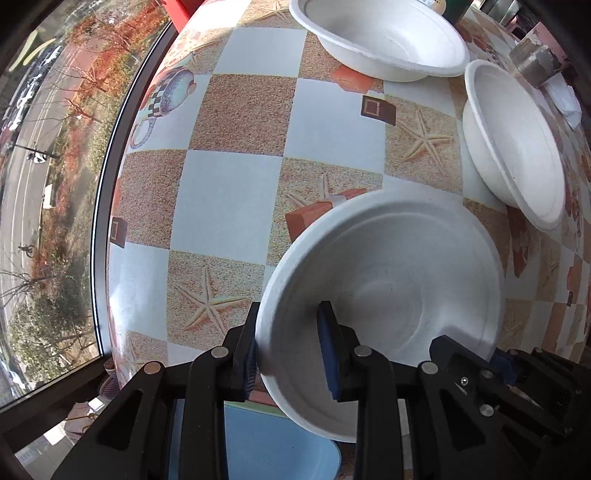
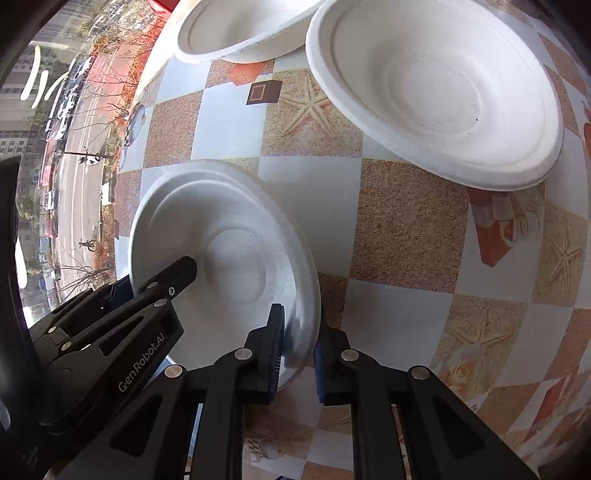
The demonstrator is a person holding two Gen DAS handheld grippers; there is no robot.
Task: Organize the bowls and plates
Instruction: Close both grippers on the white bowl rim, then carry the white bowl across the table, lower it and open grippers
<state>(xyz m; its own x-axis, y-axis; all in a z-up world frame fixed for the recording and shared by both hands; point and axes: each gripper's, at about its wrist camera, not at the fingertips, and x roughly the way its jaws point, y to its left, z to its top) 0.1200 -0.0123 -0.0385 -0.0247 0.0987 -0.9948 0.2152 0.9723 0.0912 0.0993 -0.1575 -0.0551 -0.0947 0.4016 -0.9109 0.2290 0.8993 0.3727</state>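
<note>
The left gripper [image 1: 288,350] is narrowed onto the rim of the near white bowl [image 1: 391,288]: one blue-padded finger lies outside the wall, the other inside the bowl, with the rim clamped between them. The right gripper [image 2: 298,354] is closed on the opposite rim of the same bowl in the same way, one pad inside and one outside. In the left wrist view the right gripper enters from the lower right; in the right wrist view the left gripper reaches in from the lower left. The near white bowl sits at the near edge of the checkered tablecloth [image 1: 236,110], beside the window [image 1: 55,147]. Two more white bowls, a far bowl [image 1: 376,33] and a right-hand bowl [image 1: 513,140], rest further back on the table, apart from the gripped one.
</note>
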